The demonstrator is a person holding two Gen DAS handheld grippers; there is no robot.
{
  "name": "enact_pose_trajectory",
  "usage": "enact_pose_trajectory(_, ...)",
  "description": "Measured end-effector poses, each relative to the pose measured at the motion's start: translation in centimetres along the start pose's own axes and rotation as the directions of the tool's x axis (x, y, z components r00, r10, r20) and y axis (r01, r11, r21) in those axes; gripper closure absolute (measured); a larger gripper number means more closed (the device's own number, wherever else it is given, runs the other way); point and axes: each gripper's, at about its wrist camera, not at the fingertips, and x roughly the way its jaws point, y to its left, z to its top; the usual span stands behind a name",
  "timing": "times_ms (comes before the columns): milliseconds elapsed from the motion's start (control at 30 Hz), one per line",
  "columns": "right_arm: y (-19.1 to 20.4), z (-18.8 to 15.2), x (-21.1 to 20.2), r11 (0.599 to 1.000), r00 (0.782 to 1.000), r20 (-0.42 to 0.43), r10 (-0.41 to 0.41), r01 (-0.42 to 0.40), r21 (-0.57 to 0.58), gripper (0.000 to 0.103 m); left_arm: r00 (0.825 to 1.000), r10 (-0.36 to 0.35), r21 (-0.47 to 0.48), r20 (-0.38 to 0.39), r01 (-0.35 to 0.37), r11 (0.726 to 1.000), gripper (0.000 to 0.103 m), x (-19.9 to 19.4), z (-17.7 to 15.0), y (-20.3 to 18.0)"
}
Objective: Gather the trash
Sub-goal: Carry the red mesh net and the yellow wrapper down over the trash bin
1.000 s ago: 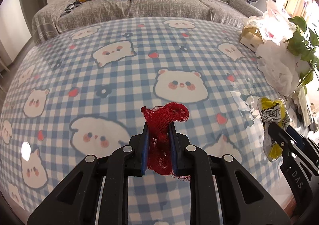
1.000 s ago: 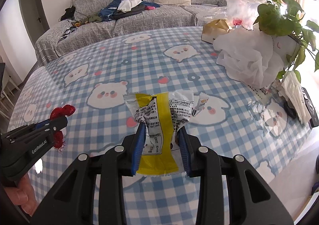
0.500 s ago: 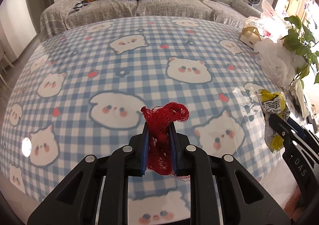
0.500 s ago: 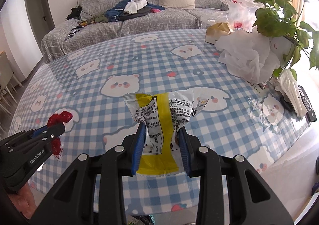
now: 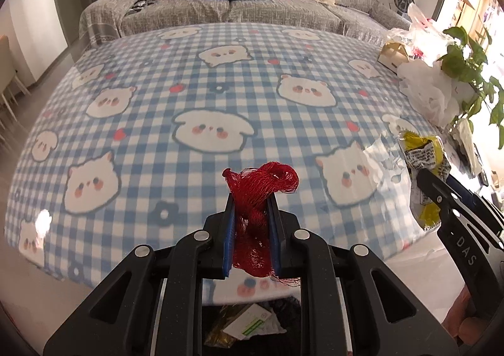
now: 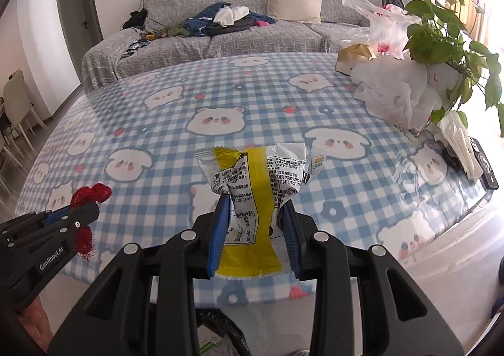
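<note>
A round table (image 5: pixel 220 97) under a blue checked cloth with bear faces stands before a grey sofa (image 6: pixel 239 31) strewn with clothes. The left gripper (image 5: pixel 252 208) pinches a bunched red mesh net (image 5: pixel 261 186) between its blue pads, held over the table's near edge. Beside it, the right gripper (image 6: pixel 255 214) clamps a crumpled yellow-and-white snack wrapper (image 6: pixel 252 186). White plastic bags (image 6: pixel 397 94) and a potted plant (image 6: pixel 447 41) sit at the table's right.

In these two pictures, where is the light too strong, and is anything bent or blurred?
Left wrist view: window light washes out the plastic bags at right; a glare spot on the tablecloth; fisheye bulges the table. Right wrist view: the right edge by the plant is overexposed; the wrapper is sharp.
</note>
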Motion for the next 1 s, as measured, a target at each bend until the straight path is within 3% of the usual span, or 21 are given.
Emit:
enact_pose_trajectory(433, 0.8, -3.8, -2.9, 0.999, 0.999, 0.008, 0.044, -0.044, 0.001, 0.072, 1.0, 0.003, 0.001, 0.03, -0.003, 1.0, 0.086, -3.6, -5.5, 1.1)
enact_pose_trajectory(700, 0.3, -6.3, -4.0, 0.999, 1.0, 0.009, 0.028, -0.028, -0.02, 0.072, 1.0, 0.009, 0.021, 0.013, -0.01, 1.0, 0.086, -3.9, -8.6, 1.7)
enact_pose_trajectory(1000, -0.5, -10.9, -4.6, 0.999, 1.0, -0.016, 0.009, -0.01, -0.035, 0.072, 1.0, -0.016, -0.023, -0.009, 0.016, 1.0, 0.086, -4.0, -13.3, 3.0)
